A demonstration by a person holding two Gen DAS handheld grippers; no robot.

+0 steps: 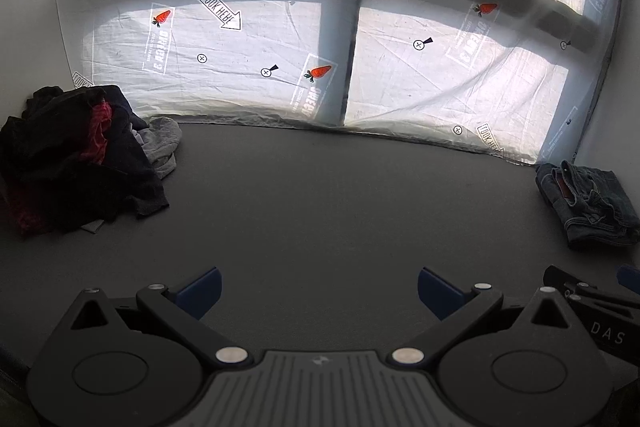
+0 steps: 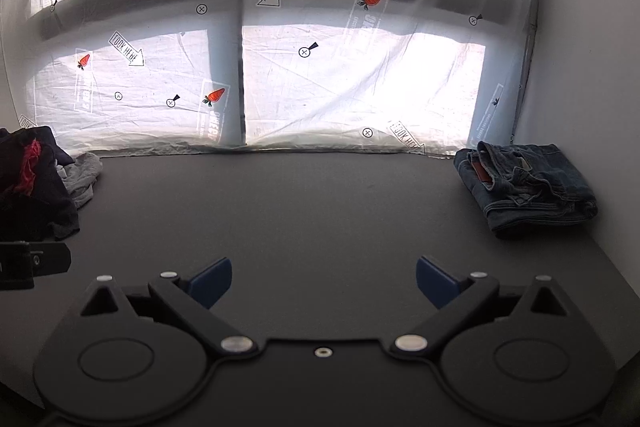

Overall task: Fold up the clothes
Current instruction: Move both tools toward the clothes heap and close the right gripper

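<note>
Grippers: each hand-held gripper, left [image 1: 319, 291] and right [image 2: 323, 281], gapes wide above bare table [image 2: 304, 211]

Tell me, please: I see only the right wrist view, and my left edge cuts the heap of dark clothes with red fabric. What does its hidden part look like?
Observer: In the left wrist view, the heap of dark clothes has a second patch of dark red fabric at its near left corner.
Operator: Does anything lie under the heap?
Observer: A small pale flat piece sticks out from under its near edge.
Operator: I see only a black part of the left gripper. How does it stand?
Observer: The left gripper is open, with nothing between its blue pads, over the dark grey table.
</note>
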